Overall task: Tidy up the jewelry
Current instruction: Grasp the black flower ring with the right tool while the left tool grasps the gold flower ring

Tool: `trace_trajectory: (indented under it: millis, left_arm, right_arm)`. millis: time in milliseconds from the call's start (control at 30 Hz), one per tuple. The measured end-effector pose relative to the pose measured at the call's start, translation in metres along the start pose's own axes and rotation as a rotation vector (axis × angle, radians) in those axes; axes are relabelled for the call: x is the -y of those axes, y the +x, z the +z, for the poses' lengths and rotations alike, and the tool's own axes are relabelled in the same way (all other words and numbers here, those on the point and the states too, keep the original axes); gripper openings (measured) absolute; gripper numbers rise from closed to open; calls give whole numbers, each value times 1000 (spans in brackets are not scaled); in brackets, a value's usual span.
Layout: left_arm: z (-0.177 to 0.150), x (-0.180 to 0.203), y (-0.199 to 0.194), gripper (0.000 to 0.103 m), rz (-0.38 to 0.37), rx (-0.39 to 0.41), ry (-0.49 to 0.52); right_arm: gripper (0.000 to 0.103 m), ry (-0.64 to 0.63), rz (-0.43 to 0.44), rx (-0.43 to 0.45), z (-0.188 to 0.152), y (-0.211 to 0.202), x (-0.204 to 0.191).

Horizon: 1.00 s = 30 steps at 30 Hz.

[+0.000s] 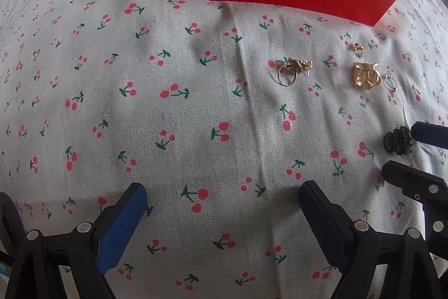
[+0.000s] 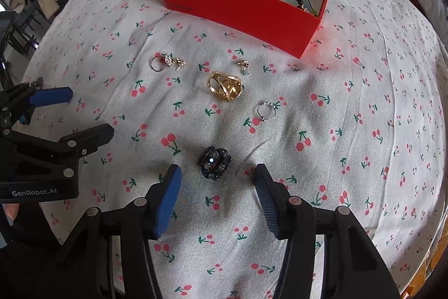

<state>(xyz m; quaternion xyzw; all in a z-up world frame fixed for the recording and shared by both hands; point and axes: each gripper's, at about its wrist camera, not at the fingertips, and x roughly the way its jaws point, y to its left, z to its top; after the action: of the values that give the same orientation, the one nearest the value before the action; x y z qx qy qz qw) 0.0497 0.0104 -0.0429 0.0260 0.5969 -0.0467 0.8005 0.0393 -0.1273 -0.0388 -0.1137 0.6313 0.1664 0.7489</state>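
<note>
Evidently the right gripper points down over the black ring, jaws apart either side, not touching — lined up to pinch it. Left gripper waits wide open, empty. Red box already holds beads — likely destination.

The right gripper hangs with jaws apart over the cherry-print cloth, a dark jewelled ring just ahead between its fingertips, untouched, the gold ring and red box farther ahead.
</note>
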Motion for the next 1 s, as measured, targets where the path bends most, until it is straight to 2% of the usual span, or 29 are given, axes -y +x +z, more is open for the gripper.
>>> trace_trajectory:
  millis: [133, 267, 400, 600, 767, 1000]
  left_arm:
    - [2, 8, -4, 92, -13, 14, 9]
    - [6, 12, -8, 92, -31, 45, 16]
    - [11, 18, -14, 91, -56, 85, 33]
    - [21, 39, -19, 79, -147, 113, 59]
    - [30, 62, -14, 60, -218, 118, 68]
    - [41, 85, -3, 54, -251, 138, 62]
  right_arm:
    - [25, 3, 15, 6, 5, 0, -1]
    - [24, 29, 56, 21, 10, -5, 5]
    - [24, 41, 59, 48, 15, -14, 7]
    - [24, 92, 43, 66, 12, -25, 26]
    - [24, 138, 19, 80, 7, -32, 47]
    - [24, 193, 5, 64, -8, -36, 81]
